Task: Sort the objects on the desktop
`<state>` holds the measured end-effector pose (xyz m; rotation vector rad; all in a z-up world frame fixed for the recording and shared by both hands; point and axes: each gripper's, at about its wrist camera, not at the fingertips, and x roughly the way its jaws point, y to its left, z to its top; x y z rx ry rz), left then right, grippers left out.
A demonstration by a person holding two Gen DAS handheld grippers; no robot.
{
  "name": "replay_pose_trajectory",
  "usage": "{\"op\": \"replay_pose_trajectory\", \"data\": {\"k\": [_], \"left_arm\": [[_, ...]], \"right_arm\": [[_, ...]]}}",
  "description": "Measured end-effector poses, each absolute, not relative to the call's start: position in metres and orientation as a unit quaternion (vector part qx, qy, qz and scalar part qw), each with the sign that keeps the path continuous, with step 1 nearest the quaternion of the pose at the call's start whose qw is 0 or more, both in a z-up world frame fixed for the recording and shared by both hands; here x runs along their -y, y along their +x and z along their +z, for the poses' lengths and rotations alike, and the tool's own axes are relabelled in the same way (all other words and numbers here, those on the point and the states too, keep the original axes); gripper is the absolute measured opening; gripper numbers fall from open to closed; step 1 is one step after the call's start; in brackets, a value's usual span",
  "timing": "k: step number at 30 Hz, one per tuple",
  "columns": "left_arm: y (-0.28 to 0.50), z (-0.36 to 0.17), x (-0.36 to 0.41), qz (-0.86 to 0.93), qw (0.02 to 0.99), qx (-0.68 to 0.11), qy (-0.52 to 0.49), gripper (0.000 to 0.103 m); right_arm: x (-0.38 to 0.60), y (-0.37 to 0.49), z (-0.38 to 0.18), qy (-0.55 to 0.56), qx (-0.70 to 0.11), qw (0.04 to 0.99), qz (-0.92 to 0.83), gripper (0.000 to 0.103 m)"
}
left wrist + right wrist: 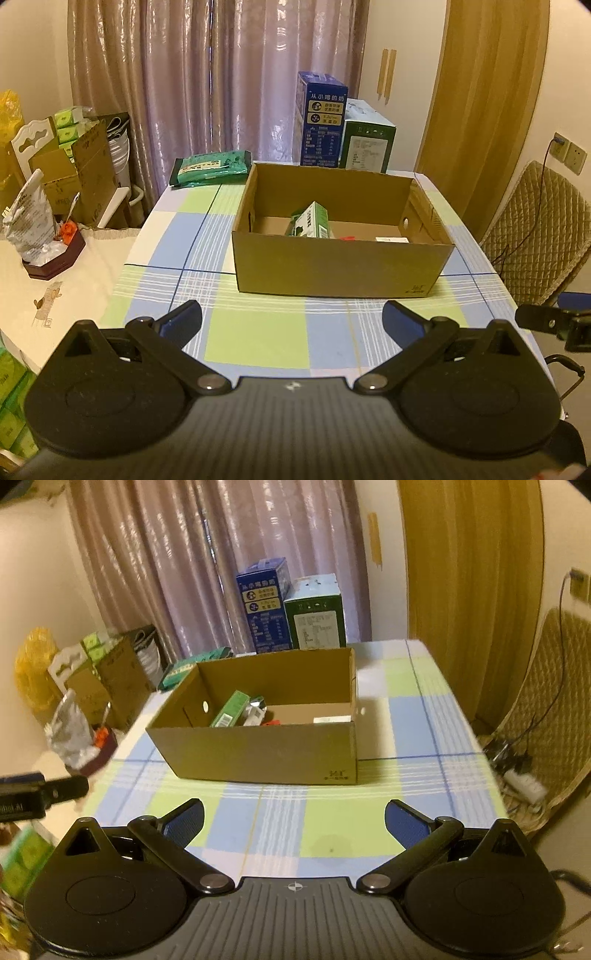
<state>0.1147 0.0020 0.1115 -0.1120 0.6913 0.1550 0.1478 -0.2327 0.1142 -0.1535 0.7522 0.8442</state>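
Both the left gripper (291,325) and the right gripper (293,821) hover near the table's front edge with jaws spread wide and empty. The open cardboard box (340,271) sits mid-table as the collecting bin. It already holds a green carton (312,221) at its left, so sorting looks largely done.

near strip: checked tablecloth (258,343) is lying bare between both grippers and the cardboard box (340,269), giving open passage
left gripper (291,325): jaws are standing wide apart, nothing sitting between them
right gripper (294,821): jaws are standing wide apart over bare cloth
box top: is standing open, with free entry from above; the near wall is blocking a low straight approach
box floor: green carton (231,709) and small items are crowding the left part; the right part is showing bare
behind box: blue carton (320,122) and green-white carton (365,142) are walling off the far edge
left flank: green packet (210,168) is sitting at the far corner, otherwise clear cloth
right flank: clear cloth is running to the table edge, with a quilted chair (535,236) beyond
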Motion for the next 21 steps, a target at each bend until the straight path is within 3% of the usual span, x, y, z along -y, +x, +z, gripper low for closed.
{"op": "replay_pose_trajectory", "data": {"k": [21], "left_arm": [[0.105, 0.107, 0.013, 0.082, 0.931, -0.350, -0.066, 0.102]], "right_arm": [[0.248, 0.128, 0.126, -0.079, -0.333, 0.856, 0.387, 0.101]]}}
